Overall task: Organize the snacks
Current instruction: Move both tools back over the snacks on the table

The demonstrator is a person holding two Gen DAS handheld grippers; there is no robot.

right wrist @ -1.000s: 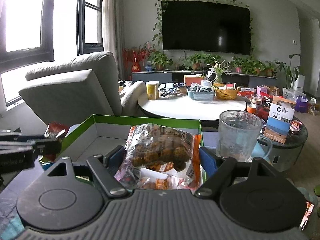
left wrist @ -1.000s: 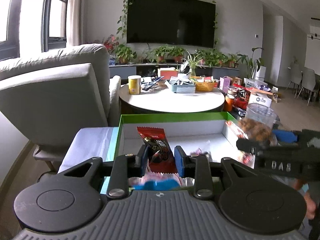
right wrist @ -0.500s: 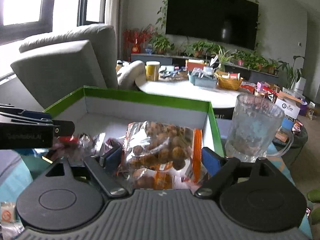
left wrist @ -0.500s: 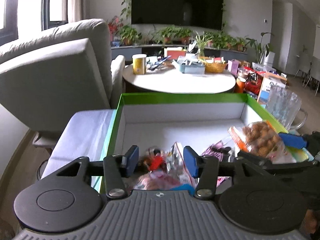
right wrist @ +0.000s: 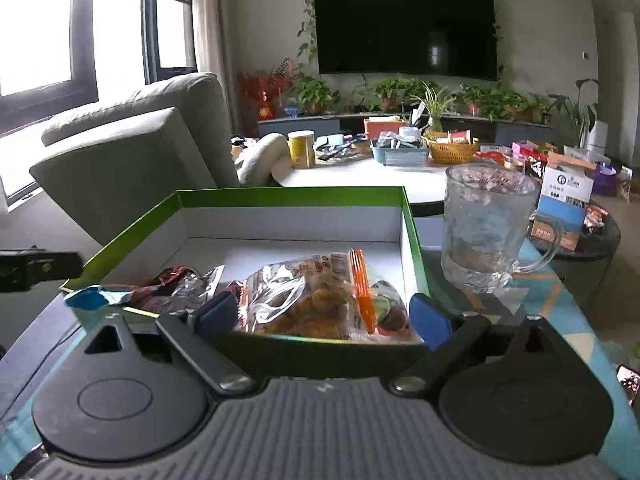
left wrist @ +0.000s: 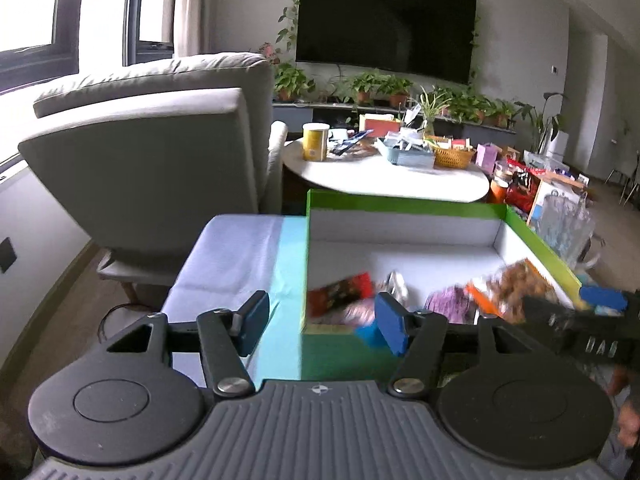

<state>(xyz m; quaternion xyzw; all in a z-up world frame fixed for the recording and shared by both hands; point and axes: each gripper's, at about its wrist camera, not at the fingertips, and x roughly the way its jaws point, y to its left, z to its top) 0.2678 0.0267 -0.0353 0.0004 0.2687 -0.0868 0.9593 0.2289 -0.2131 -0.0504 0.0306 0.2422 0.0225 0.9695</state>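
A green-rimmed white box (left wrist: 404,204) (right wrist: 288,196) sits on the table and holds several snack packets. A red packet (left wrist: 340,292) (right wrist: 172,276) lies at its near left. A clear bag of brown snacks with an orange strip (right wrist: 316,300) (left wrist: 516,284) lies at its near right. My left gripper (left wrist: 324,320) is open and empty, over the box's near left corner. My right gripper (right wrist: 320,316) is open, its jaws either side of the clear bag, at the box's near wall.
A glass mug (right wrist: 488,224) (left wrist: 568,224) stands right of the box. A grey armchair (left wrist: 160,140) is at the left. A round white table (left wrist: 384,176) with a yellow can, basket and tray lies behind. A blue cloth (left wrist: 240,256) covers the near table.
My left gripper let go of the red packet into the box, opened wide and shifted left. My right gripper lowered the clear bag into the box and opened.
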